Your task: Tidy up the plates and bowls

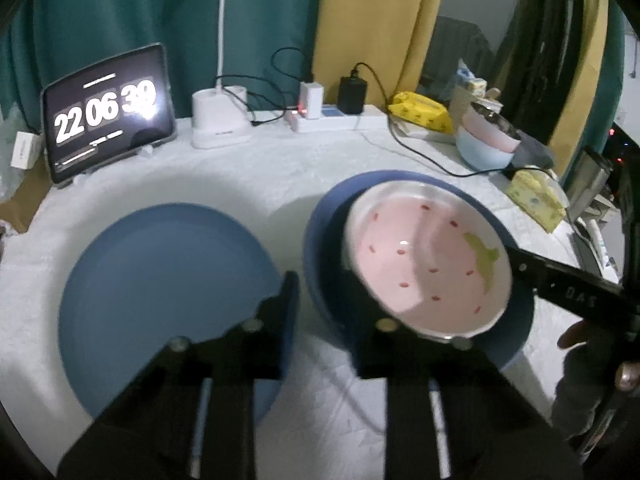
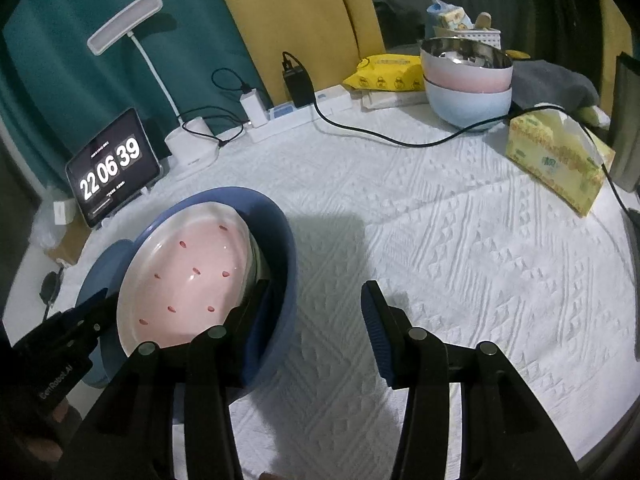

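pink plate (image 1: pixel 424 268): glazed, strawberry-patterned, lying tilted inside the blue dish (image 1: pixel 320 248) near the front of the bench (image 2: pixel 440 240).
blue plate (image 1: pixel 160 280): flat on the cloth just left of the blue dish, with nothing on it.
stacked bowls (image 2: pixel 468 80): a pink bowl nested in a pale blue one at the far right of the bench, well apart from the plates.
left gripper (image 1: pixel 320 284): closed down, with the near-left rim of the blue dish between its pads; it looks like a pinch on that rim.
right gripper (image 2: pixel 316 286): jaws apart and gripping nothing; one finger sits inside the right wall of the blue dish beside the pink plate, the other hangs over bare cloth.
how it handles: the pink plate looks ceramic, so stiff, fairly heavy, slick and likely to chip; tilted as it is, it may slide or clatter in the dish.
where to hold: probably the raised right rim of the pink plate, pads above and below the lip, well onto the glaze.
step in hand: likely steadying the dish so the pink plate can be lifted out or settled flat.
risk: a shallow edge pinch may slip off the glaze.
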{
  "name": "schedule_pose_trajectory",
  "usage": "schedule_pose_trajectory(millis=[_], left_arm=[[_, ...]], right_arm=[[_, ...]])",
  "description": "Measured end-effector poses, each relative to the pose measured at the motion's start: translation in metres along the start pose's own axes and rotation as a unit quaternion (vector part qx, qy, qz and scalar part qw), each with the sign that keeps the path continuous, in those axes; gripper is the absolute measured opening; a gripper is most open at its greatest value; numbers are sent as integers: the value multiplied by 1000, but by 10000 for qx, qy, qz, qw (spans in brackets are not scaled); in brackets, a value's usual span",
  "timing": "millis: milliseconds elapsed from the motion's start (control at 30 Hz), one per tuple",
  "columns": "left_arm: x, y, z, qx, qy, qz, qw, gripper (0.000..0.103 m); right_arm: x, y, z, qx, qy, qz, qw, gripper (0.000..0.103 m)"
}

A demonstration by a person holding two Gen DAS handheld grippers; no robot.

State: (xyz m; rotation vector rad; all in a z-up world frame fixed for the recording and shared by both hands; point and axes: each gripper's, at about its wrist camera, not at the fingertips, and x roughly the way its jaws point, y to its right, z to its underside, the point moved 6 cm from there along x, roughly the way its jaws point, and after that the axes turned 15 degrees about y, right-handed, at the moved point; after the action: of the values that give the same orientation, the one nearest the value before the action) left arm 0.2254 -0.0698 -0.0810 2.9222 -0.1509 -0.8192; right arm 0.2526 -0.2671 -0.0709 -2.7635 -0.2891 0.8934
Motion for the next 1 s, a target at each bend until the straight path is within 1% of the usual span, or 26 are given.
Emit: schedule_pose_trajectory(millis=[100,267,333,467,633,1000], left_arm=[[2,1,-1,40,-25,-87,10000,17],[4,-4,0,-429,-119,-146,9989,15],[4,-2,0,-479,-81,-238,9985,14],[4,-3,0,-499,-27,-258,9984,13],[5,-3,-1,-419,26,-223,9989,13],[5,-3,-1,-278,103,-175,9994,14]], right_arm=[[0,1,0,60,3,-13,10000,48],[1,1,-1,187,35,-76,9998,47],[1,-1,-1,210,64,-106,9997,41],[1,-5,-1,196,97,-131,9997,32],[-1,-17,0,9,168,-82,9998,14],[0,-15,-1,77,199,-50,9998,14]])
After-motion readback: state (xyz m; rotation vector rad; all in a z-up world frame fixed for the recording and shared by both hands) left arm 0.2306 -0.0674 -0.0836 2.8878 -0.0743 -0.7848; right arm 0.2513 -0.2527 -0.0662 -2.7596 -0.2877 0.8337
